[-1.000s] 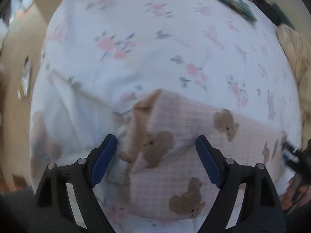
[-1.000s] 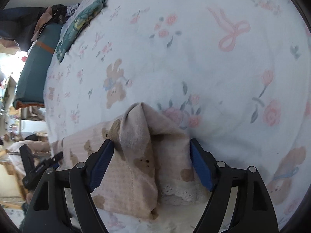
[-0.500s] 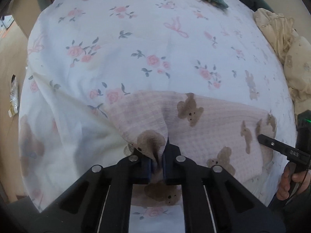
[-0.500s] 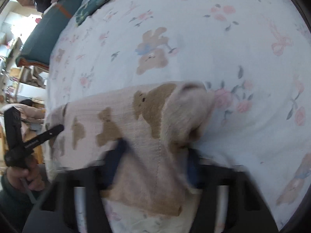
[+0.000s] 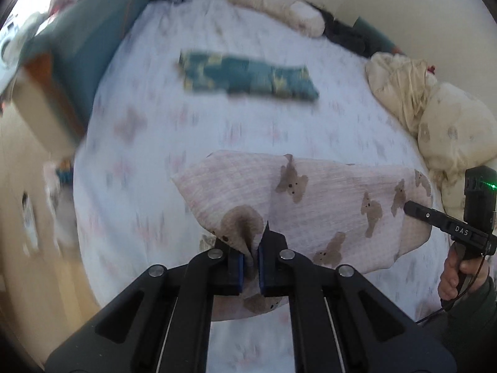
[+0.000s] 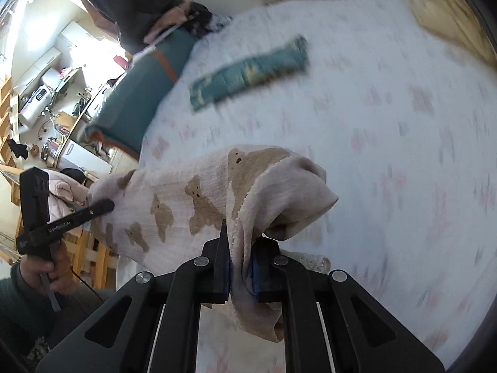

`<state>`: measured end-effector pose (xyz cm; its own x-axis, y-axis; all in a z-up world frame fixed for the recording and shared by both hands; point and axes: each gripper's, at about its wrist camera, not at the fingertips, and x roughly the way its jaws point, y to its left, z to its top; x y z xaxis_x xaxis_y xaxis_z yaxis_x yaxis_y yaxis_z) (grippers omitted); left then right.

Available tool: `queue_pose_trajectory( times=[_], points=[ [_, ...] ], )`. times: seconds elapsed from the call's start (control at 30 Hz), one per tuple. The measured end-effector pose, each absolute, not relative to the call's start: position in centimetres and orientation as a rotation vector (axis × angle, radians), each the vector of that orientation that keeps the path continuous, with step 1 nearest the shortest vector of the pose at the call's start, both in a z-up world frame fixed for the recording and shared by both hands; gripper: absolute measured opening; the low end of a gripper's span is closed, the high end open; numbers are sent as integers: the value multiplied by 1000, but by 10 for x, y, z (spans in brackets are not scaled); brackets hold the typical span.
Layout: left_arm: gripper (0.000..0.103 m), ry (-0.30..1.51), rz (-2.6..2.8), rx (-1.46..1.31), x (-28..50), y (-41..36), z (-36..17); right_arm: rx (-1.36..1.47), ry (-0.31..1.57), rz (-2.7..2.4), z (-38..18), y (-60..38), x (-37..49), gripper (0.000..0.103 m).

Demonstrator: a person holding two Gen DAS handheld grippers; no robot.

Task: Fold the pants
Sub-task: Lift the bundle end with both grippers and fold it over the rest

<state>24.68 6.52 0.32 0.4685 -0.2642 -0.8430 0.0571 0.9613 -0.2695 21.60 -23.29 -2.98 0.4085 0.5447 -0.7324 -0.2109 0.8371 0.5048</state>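
Left wrist view: the left gripper point(image 5: 251, 262) is clamped on the bear-print pants point(image 5: 326, 205), lifted over the floral bed sheet point(image 5: 248, 124). Only the right view shows shelves point(image 6: 46, 99); the right gripper point(image 6: 240, 269) is clamped on the pants too.

Each handheld claw is a matte black plastic frame of angled struts joined by round silver screws, ending in two flat fingers faced with blue pads. The left claw point(image 5: 251, 262) and the right claw point(image 6: 240, 275) look alike up close. Seen from across, the right one carries a boxy black camera block with a small green light and white lettering along its finger; the left one bears white lettering too. A thin black cable trails from each handle, and both sleeves are dark green.
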Motion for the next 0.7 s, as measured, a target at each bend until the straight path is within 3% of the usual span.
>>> queue_pose_trajectory(
  times=[0.33, 0.43, 0.63, 0.7],
  points=[
    [5, 918, -131, -161, 449, 100, -18, 209, 981, 451, -18, -200, 422, 10],
    [5, 904, -96, -198, 496, 117, -42, 128, 990, 417, -30, -175, 498, 10],
    [5, 943, -60, -209, 556, 129, -101, 242, 1085, 337, -75, -164, 581, 10],
    [11, 1005, -56, -203, 566, 129, -116, 181, 1131, 288, -94, -160, 592, 13]
  ],
)
